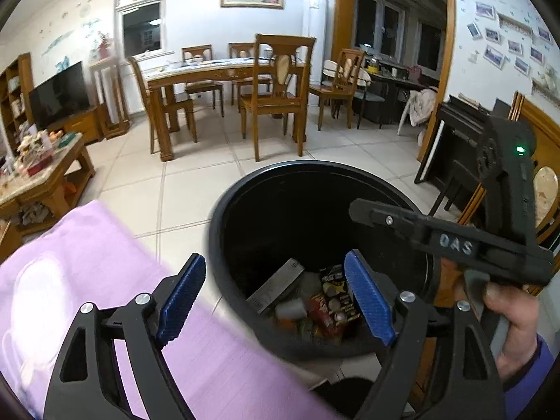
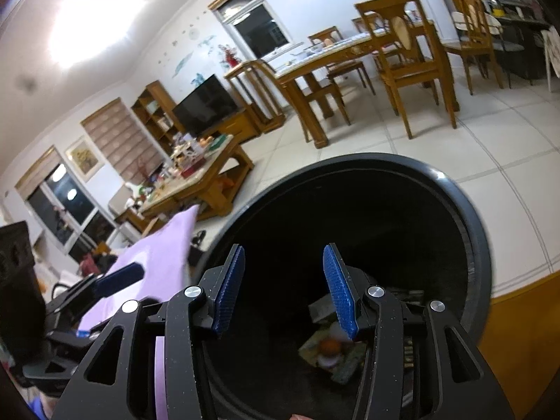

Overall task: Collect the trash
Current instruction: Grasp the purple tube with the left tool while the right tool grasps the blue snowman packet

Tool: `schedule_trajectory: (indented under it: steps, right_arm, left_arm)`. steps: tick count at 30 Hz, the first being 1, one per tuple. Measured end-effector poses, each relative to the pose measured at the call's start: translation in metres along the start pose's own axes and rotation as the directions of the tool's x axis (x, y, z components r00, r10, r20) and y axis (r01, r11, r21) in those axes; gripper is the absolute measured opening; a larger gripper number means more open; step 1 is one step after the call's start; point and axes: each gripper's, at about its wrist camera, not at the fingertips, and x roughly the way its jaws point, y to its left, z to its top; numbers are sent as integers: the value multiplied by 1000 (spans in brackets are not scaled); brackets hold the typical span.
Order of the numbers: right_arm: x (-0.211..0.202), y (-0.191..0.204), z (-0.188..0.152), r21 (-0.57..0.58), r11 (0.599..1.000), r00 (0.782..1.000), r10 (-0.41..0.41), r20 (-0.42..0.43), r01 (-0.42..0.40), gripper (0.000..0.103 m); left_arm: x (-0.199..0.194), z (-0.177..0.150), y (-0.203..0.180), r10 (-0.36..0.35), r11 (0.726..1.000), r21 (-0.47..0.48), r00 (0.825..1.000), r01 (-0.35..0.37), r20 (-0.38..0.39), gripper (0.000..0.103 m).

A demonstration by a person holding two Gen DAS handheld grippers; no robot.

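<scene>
While both jaws gape empty, black bin (image 1: 224,210) holds wrappers (image 1: 332,304), grey box (image 1: 276,285), cup (image 1: 290,309)

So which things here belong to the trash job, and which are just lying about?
Job:
- black bin
- trash in the bin: wrappers, a grey box
- left gripper, open, empty
- right gripper, open, empty, over the bin

Lying about:
- purple cloth
- dining table
- chairs
- TV
- coffee table with clutter
</scene>
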Motion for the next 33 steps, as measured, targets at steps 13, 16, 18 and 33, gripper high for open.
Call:
schedule_trajectory:
  steps: [13, 16, 18, 33]
  right_arm:
    - [52, 183, -43, -258, 931, 954, 205, -217, -259, 48]
    - [62, 248, -67, -376, 856, 919, 246, -307, -354, 48]
    - [66, 292, -87, -459, 788, 897, 257, -360, -410, 48]
    - [124, 429, -180, -697, 528, 850, 96, -518, -484, 45]
  left_arm:
    - [-147, -94, 170, 194, 943, -278, 981, -180, 23, 81]
    - [-172, -119, 198, 226, 929, -303, 974, -213, 7, 81]
    - [-183, -137, 216, 241, 932, -274, 970, -237, -19, 81]
    - [-156, -167, 263, 28, 979, 202, 988, 3, -151, 81]
